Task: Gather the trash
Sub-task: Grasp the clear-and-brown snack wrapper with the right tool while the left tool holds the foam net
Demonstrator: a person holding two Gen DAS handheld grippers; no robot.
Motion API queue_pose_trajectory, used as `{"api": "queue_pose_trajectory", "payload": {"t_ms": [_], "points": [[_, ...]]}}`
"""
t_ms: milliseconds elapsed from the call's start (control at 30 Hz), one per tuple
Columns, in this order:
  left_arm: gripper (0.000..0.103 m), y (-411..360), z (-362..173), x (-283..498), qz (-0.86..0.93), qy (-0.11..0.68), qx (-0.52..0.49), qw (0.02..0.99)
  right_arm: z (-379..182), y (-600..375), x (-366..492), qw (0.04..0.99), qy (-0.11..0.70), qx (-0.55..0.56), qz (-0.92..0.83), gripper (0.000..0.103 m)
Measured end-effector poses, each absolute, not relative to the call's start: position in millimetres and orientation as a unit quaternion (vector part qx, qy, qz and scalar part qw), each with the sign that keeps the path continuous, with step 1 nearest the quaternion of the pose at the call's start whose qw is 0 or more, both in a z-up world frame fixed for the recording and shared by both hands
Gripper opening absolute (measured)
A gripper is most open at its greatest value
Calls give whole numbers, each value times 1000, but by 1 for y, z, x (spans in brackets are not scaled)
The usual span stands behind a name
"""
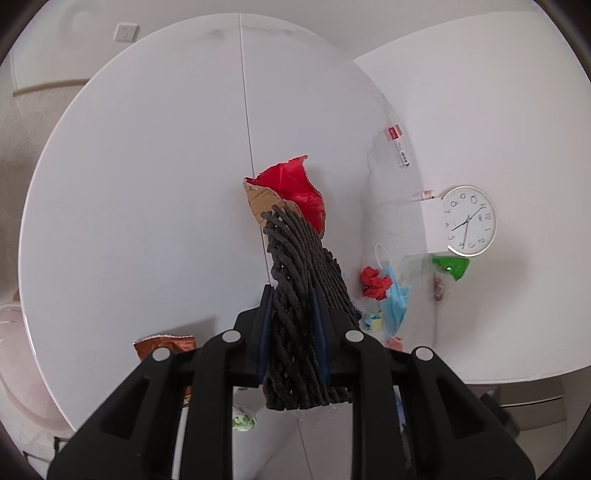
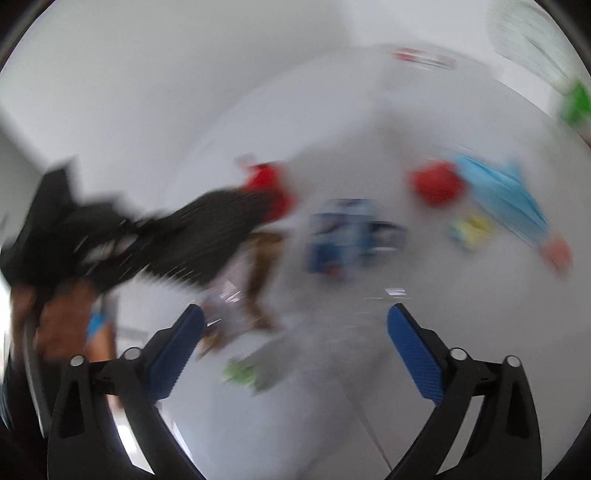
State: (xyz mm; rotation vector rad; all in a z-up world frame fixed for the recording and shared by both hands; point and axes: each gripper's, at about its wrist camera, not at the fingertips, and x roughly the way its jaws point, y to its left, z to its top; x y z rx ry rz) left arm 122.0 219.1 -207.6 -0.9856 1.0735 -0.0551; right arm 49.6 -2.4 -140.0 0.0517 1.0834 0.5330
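Trash (image 2: 439,186) blurred in right view, left tongs (image 1: 293,295) clamping dark corded bundle (image 1: 303,280), right tongs (image 2: 295,317) apart.

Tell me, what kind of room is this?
Probably a home or office room set up for a tidying exercise: a white table strewn with litter such as a crumpled red wrapper and a blue face mask, a wall clock lying on it, and a wall socket.

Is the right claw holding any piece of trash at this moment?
No. The right claw is wide open, with only bare white table between its blue pads.
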Motion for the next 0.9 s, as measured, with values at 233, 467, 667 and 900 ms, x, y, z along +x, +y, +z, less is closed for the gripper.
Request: {"api": "queue_pose_trajectory", "payload": {"t_ms": [233,467,667,900], "points": [[20,246,-206,111,-47,469,-485,736,-157,51,56,794,518,-30,316,87],[20,268,-213,108,-65,456,-510,727,-175,79,92,772,532,-85,338,82],[20,279,-226,109,-67,452,-527,717,-207,107,126,722,590,-85,352,63],[20,289,-236,104,-53,455,-533,711,-220,115,138,695,615,-75,365,17]]}}
